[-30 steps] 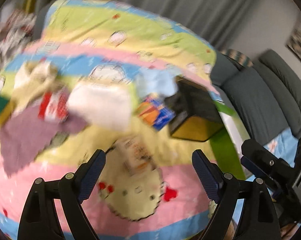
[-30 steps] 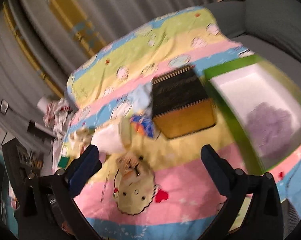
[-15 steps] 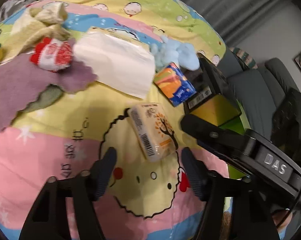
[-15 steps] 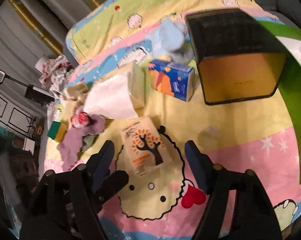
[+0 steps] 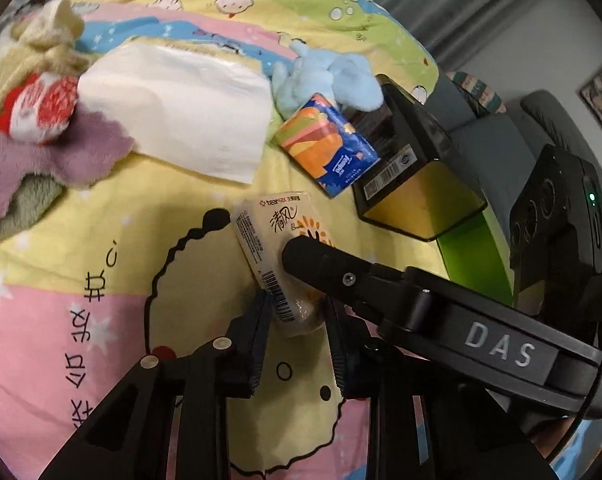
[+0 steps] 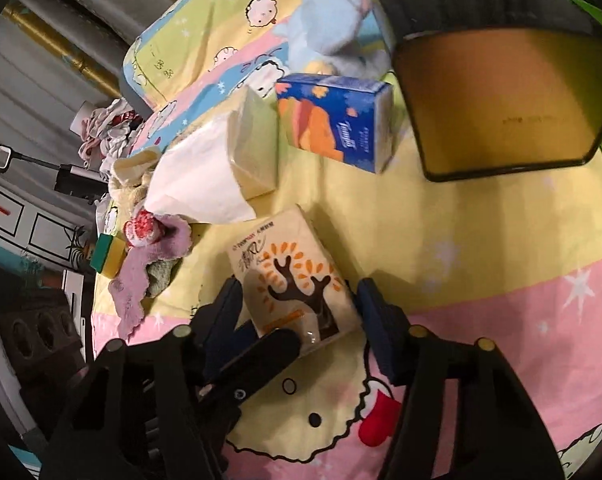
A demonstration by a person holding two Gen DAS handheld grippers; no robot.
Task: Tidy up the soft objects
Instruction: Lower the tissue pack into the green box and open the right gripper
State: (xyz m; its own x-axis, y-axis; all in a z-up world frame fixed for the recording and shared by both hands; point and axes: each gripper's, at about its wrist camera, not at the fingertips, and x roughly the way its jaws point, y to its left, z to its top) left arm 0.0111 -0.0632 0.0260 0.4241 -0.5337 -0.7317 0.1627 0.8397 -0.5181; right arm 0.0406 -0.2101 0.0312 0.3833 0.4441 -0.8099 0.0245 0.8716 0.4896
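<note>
A cream tissue pack point(image 5: 279, 264), glossy plastic-wrapped with an orange tree print and a barcode on its edge, lies on a bedspread point(image 5: 101, 208) of soft cloth striped pink, yellow, blue and green with cartoon faces. In the left wrist view the pack sits in the lower middle of the frame, and the left gripper point(image 5: 297, 320) is clamped on its near end, its ribbed black fingers point(image 5: 259, 332) pressing the wrapper from both sides. In the right wrist view the same pack point(image 6: 289, 276) lies at centre, between the right gripper's point(image 6: 301, 308) dark blue padded fingers point(image 6: 375, 320), which are closing; whether they touch the pack yet I cannot tell. The right gripper's black arm crosses the lower right of the left view, over the pack. Above the pack, toward the upper middle of the left view, lies a blue and orange tissue pack point(image 5: 327, 144), boxy and shiny, and beside it at right a black bin point(image 5: 417, 172) with a yellowish inner wall, tipped on its side. A fluffy pale blue plush point(image 5: 333, 76) rests against the bin's top. At upper left lies a white stack of tissues point(image 5: 181, 120), soft and flat, next to a fuzzy purple cloth point(image 5: 49, 156), a red and white knit ball point(image 5: 37, 108) and a crumpled cream towel point(image 5: 49, 36).
</note>
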